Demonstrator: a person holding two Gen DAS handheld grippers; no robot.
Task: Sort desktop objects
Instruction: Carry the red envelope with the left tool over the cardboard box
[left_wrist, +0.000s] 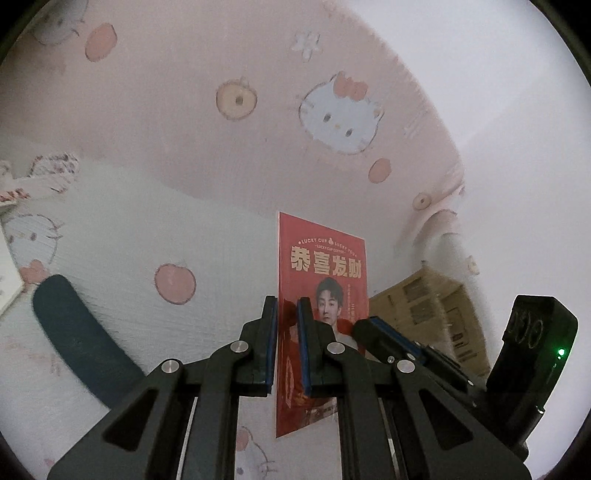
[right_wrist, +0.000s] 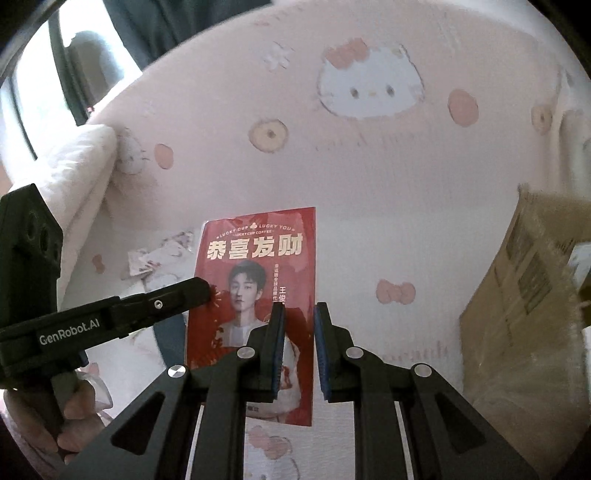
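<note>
A red printed card with gold characters and a man's portrait (left_wrist: 325, 266) stands upright between both grippers, also in the right wrist view (right_wrist: 258, 254). My left gripper (left_wrist: 287, 306) straddles the card's left edge, jaws narrowly apart with a gap showing. In the right wrist view the left gripper (right_wrist: 201, 291) touches that edge. My right gripper (right_wrist: 299, 312) straddles the card's right edge, jaws also slightly apart. In the left wrist view the right gripper (left_wrist: 364, 325) meets the card from the right.
A pink and white Hello Kitty cloth (left_wrist: 258, 129) covers the surface and backdrop. A cardboard box (left_wrist: 424, 306) stands at the right, also in the right wrist view (right_wrist: 524, 280). A dark curved object (left_wrist: 74, 332) lies at the left. A small patterned packet (right_wrist: 155, 258) lies behind the card.
</note>
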